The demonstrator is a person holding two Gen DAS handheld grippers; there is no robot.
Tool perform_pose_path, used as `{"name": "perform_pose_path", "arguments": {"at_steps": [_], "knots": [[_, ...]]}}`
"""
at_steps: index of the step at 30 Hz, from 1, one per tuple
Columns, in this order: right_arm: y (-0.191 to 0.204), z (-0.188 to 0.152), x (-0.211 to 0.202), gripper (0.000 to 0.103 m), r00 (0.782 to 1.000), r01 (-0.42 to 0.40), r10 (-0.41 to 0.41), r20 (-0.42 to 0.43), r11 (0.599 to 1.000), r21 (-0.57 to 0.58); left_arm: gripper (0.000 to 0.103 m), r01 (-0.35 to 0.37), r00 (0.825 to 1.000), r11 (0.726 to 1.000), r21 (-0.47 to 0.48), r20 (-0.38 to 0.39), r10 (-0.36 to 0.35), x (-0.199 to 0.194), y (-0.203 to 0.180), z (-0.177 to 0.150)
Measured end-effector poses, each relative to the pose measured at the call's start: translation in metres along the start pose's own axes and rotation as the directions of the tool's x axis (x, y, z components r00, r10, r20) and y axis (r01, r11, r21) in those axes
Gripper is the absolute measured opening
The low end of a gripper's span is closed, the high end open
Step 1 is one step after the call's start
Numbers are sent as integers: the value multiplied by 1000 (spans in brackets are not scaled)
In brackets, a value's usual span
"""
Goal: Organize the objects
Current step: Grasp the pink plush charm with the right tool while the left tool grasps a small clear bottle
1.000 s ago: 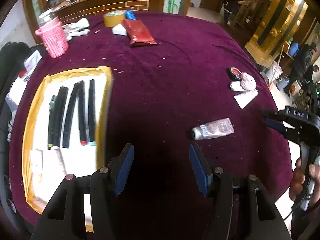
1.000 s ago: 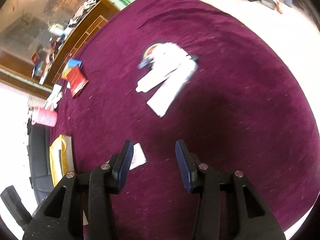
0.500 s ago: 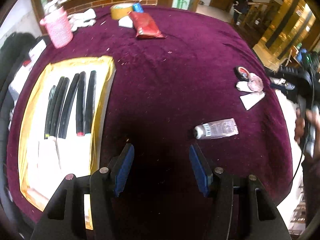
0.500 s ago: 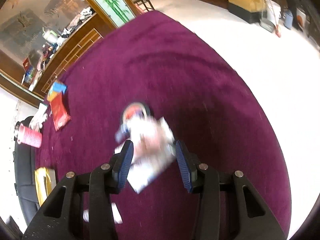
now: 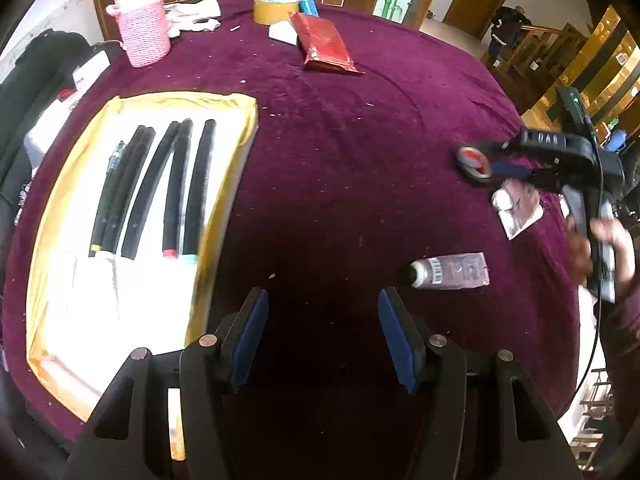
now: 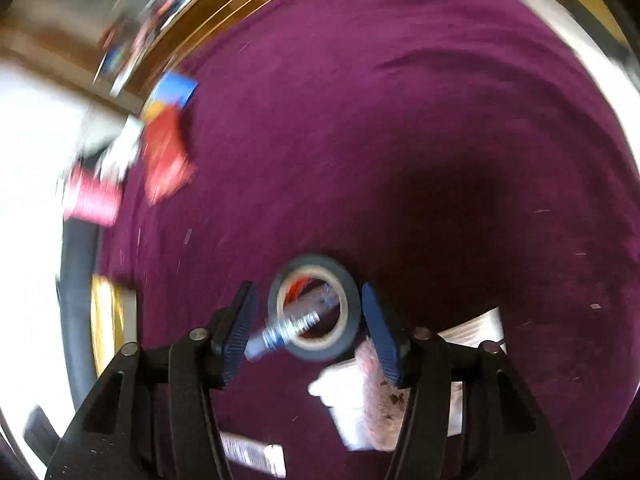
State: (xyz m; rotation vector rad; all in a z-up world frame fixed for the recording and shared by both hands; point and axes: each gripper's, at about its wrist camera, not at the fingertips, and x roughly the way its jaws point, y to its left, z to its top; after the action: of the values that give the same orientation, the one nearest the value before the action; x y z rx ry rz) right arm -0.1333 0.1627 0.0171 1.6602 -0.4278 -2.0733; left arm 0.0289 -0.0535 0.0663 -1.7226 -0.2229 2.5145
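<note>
My left gripper (image 5: pixel 325 334) hangs open over bare purple cloth with nothing between its blue pads. Left of it lies a yellow tray (image 5: pixel 240 152) lined in white, holding several black pens (image 5: pixel 176 184). A small pink tube (image 5: pixel 450 271) lies just right of the left gripper. In the blurred right wrist view, my right gripper (image 6: pixel 308 320) straddles a black tape roll (image 6: pixel 352 300). Its jaws are opening, with a gap at the left pad. A small blue-tipped item (image 6: pixel 272 336) lies across the roll. The right gripper (image 5: pixel 494 158) also shows at the roll (image 5: pixel 472 160).
White and pink packets (image 5: pixel 516 204) lie just behind the tape roll, near the table's right edge. At the far side stand a pink woven basket (image 5: pixel 144 36), a yellow tape roll (image 5: pixel 276 8) and a red packet (image 5: pixel 324 44). A black bag (image 5: pixel 36 80) sits beyond the left edge.
My right gripper has swept across the table to the black tape roll, rolled, and widened its jaws around it. The left gripper has stayed nearly in place, with its view slightly turned.
</note>
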Motion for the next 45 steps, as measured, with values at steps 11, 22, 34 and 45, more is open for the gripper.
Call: {"name": "perform_pose_path", "arguments": {"at_steps": [11, 22, 34, 45], "knots": [[20, -42, -36, 54, 999, -21, 23, 30, 998, -53, 51, 117, 992, 992, 44, 37, -119, 18, -33, 45], [-13, -69, -63, 54, 995, 10, -14, 95, 999, 45, 51, 254, 966, 965, -63, 58, -251, 94, -83, 119], [-20, -86, -69, 54, 991, 56, -60, 121, 998, 42, 10, 240, 970, 970, -39, 62, -237, 100, -94, 125], [-16, -82, -70, 54, 989, 65, -69, 133, 997, 36, 7, 314, 940, 949, -8, 145, -309, 34, -78, 107]]}}
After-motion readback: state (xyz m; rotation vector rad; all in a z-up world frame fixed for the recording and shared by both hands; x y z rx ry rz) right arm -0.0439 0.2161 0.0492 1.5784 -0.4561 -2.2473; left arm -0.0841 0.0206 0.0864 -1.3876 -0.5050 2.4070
